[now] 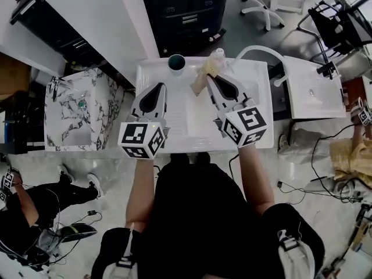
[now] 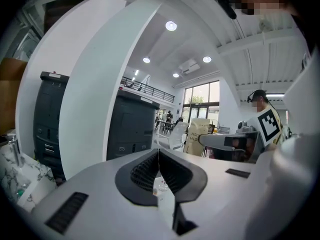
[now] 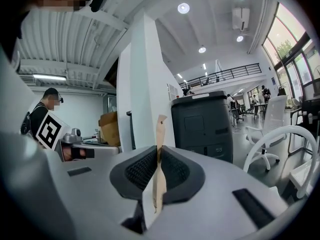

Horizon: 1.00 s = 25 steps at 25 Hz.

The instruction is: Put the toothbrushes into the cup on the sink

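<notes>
A dark green cup [image 1: 176,63] stands at the back edge of the white sink top [image 1: 256,97]. My right gripper [image 1: 210,77] hovers over the sink just right of the cup, shut on a flat beige toothbrush pack [image 1: 201,77]. In the right gripper view the pack [image 3: 161,129] stands upright, pinched edge-on at the gripper [image 3: 160,149] and sticking out above the pads. My left gripper [image 1: 161,87] is held over the sink's left half, nearer me than the cup. Its jaws [image 2: 158,151] are shut, and I see nothing held between them.
A faucet [image 1: 218,53] rises behind the pack. A marble-patterned sink unit [image 1: 81,109] stands to the left and another white basin [image 1: 314,92] to the right. A dark cabinet [image 1: 186,10] is behind the sink. A person [image 1: 35,196] crouches at lower left among floor cables.
</notes>
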Each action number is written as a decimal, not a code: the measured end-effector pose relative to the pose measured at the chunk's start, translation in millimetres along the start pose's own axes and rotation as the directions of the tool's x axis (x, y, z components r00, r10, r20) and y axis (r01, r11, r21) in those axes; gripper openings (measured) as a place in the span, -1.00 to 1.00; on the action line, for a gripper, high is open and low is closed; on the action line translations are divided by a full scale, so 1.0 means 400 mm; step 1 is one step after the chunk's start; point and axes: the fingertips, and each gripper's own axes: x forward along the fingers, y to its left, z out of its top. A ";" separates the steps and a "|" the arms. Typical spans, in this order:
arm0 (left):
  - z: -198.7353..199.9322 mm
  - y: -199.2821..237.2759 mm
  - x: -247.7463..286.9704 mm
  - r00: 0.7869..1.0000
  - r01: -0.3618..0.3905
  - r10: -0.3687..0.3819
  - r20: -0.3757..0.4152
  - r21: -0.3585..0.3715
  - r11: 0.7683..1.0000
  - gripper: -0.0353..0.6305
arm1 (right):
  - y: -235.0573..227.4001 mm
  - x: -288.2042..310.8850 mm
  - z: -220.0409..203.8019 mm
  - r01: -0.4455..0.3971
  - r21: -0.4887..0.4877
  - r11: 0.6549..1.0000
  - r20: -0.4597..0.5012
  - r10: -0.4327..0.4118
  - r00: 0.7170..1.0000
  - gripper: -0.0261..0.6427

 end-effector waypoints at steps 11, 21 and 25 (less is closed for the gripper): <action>0.004 0.123 0.080 0.992 0.123 -0.123 -0.027 -0.011 0.992 -0.85 | -0.004 0.167 0.029 0.096 0.000 0.995 0.026 -0.096 0.995 -0.79; -0.017 0.153 0.139 0.984 0.165 -0.167 -0.063 -0.031 0.986 -0.85 | -0.021 0.264 0.031 0.119 -0.003 0.993 0.018 -0.119 0.993 -0.79; -0.029 0.166 0.152 0.984 0.157 -0.160 -0.073 -0.047 0.986 -0.85 | -0.038 0.297 0.008 0.113 0.009 0.994 -0.005 -0.113 0.994 -0.79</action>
